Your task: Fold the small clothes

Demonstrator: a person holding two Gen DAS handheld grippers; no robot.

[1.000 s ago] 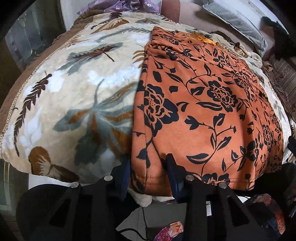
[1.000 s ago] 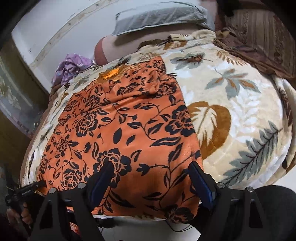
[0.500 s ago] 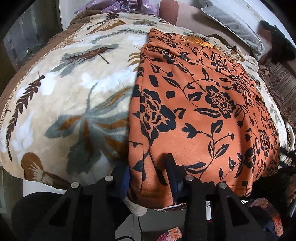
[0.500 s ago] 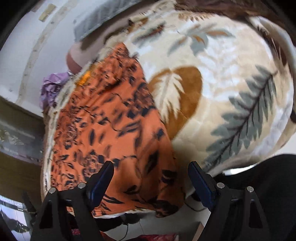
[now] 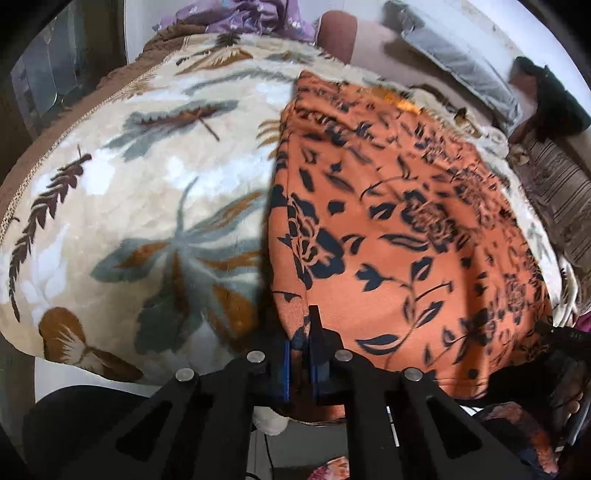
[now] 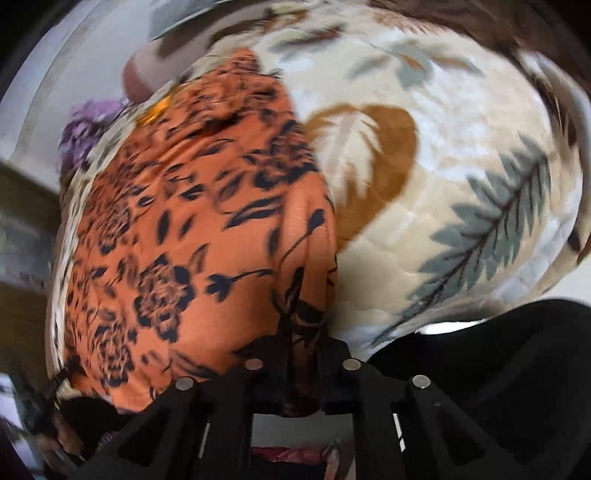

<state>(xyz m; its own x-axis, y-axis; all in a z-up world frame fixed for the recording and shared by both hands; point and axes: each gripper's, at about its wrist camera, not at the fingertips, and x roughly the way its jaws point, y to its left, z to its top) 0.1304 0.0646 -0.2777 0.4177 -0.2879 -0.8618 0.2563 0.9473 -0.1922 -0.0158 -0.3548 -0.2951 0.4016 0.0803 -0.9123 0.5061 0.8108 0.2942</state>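
Orange fabric printed with black flowers and leaves, a small garment (image 5: 406, 236), lies spread flat on a bed covered by a plush cream blanket (image 5: 122, 206) patterned with grey and brown leaves. The garment reaches from the near edge of the bed, where its hem hangs slightly over, up toward the far end.

The left gripper (image 5: 300, 354) sits at the garment's near left corner. Its fingers are pressed almost together, and a pinch of the orange hem is clamped between the blue pads. From that corner the garment's left edge runs straight away across the blanket.

The right gripper (image 6: 301, 354) sits at the garment's near right corner. Its fingers too are drawn nearly together, with a bunched fold of the orange cloth caught between them; the fabric just beyond the grip rises in a ridge. This view is blurred.

Beyond the garment's far end lie a crumpled purple cloth (image 5: 258, 18), a rounded pinkish-brown bolster (image 5: 338, 37) and a grey pillow (image 5: 461, 62). To the garment's right, past the blanket's edge, a brown striped cover (image 5: 554, 195) shows.
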